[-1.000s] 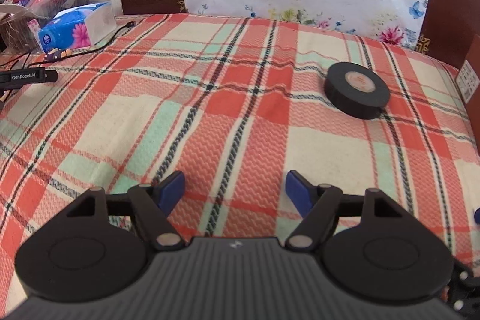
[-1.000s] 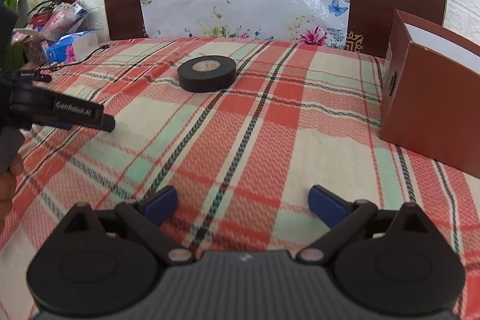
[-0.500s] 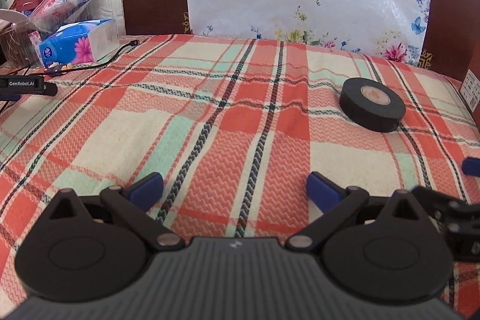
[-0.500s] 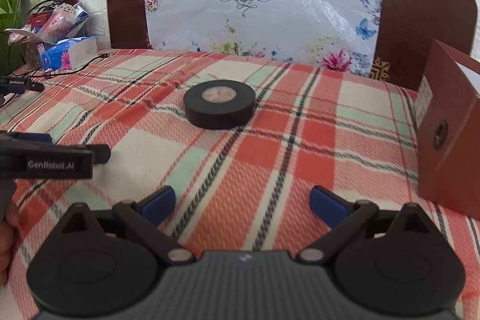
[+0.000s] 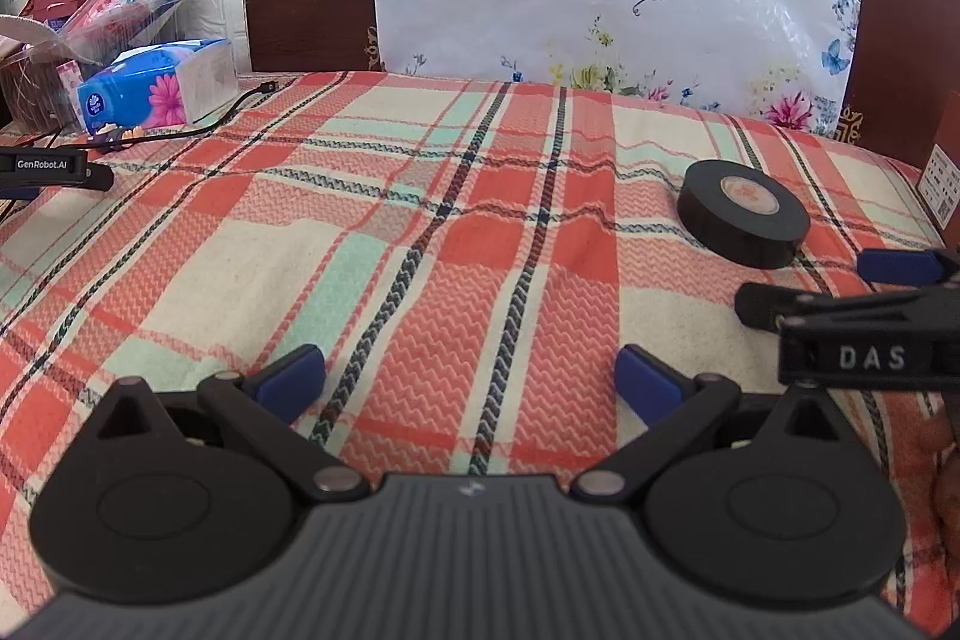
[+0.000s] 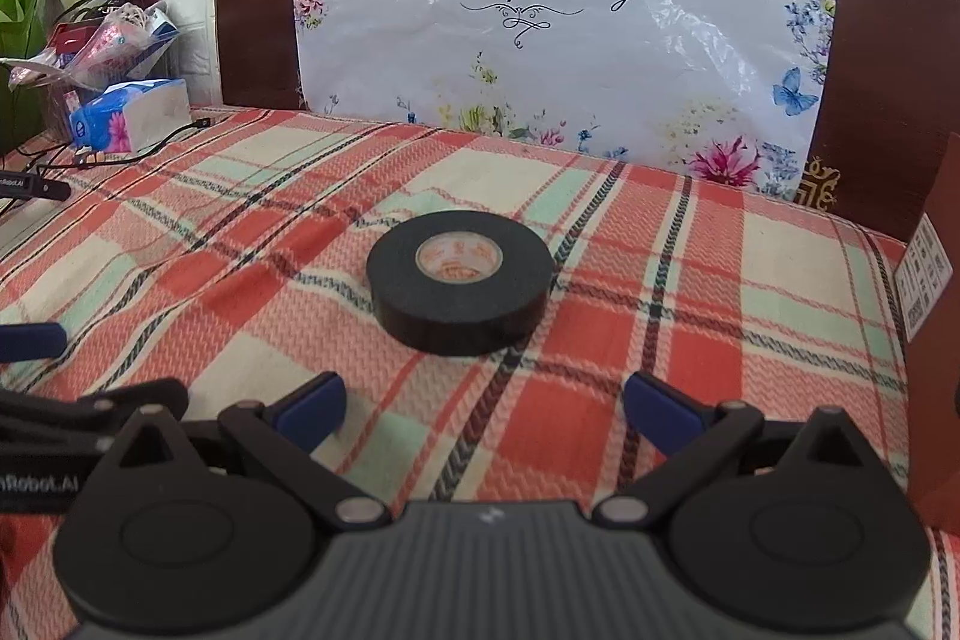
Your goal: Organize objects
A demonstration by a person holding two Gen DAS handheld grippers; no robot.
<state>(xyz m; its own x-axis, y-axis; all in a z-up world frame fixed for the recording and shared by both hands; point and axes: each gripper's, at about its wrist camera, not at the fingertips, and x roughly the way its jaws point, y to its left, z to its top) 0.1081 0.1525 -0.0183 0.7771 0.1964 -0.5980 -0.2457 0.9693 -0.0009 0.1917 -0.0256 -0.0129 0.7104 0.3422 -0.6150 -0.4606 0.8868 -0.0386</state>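
My right claw (image 6: 483, 403) is spread wide, nothing between the blue pads (image 6: 312, 403). The black electrical tape roll (image 6: 459, 273) lies flat on the plaid blanket (image 6: 720, 316), dead ahead of that claw and just beyond the fingertips, not touching them. My left claw (image 5: 471, 376) is released too, pads apart and holding nothing. From the left claw the tape roll (image 5: 744, 213) sits ahead and well off to the right, with the right claw (image 5: 864, 289) poking in from the right edge just short of the roll (only part of it shows there). Brown cardboard box (image 6: 936, 340) stands at the right edge of the right claw's view, label facing in. Far ahead-left: blue tissue pack (image 5: 159, 83), a black cable (image 5: 198, 127) beside it. Floral "Beautiful Day" sheet (image 6: 564, 40) covers the dark headboard (image 6: 252, 16) straight ahead.
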